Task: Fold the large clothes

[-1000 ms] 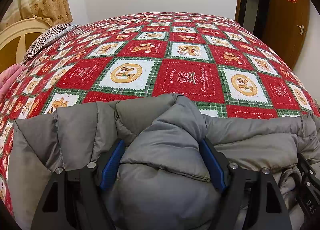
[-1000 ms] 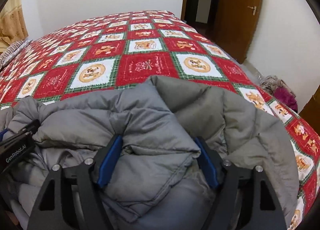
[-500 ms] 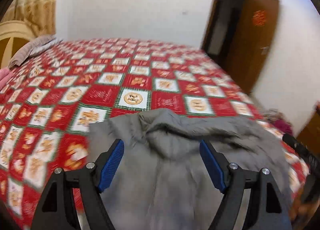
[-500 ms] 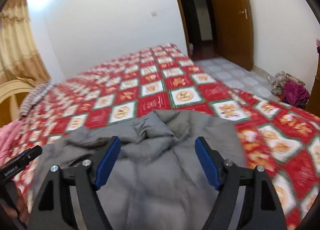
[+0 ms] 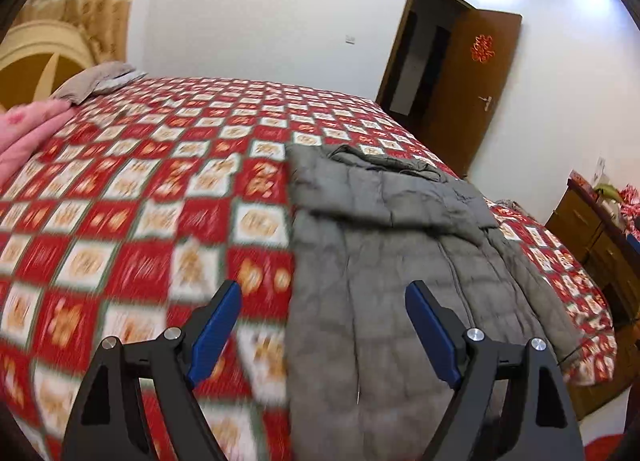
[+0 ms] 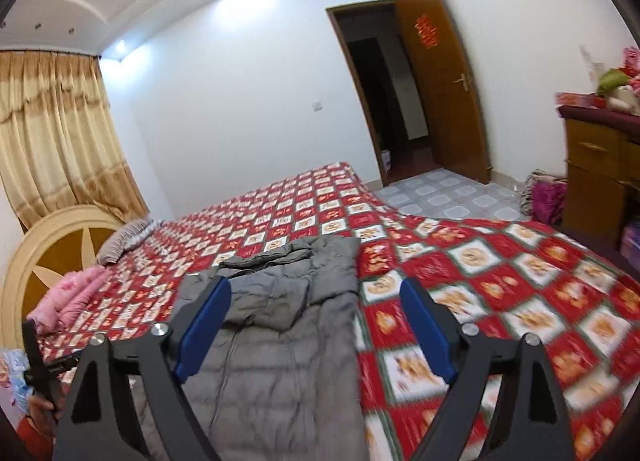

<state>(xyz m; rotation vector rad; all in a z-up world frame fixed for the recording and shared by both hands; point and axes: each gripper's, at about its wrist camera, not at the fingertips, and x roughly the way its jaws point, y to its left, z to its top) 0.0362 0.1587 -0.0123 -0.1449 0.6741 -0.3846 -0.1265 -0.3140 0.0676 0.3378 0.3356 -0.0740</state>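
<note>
Right wrist: jacket (image 6: 276, 345) below gripper (image 6: 316, 325).

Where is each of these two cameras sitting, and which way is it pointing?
Left wrist view: sits on the left gripper, held open above the bed, looking along it toward the open door; the grey jacket lies ahead-right.
Right wrist view: sits on the right gripper, also open, facing the headboard and curtain; at its left edge, a bit of the other gripper.
Shared: jacket, bed, door, pink quilt.
</note>
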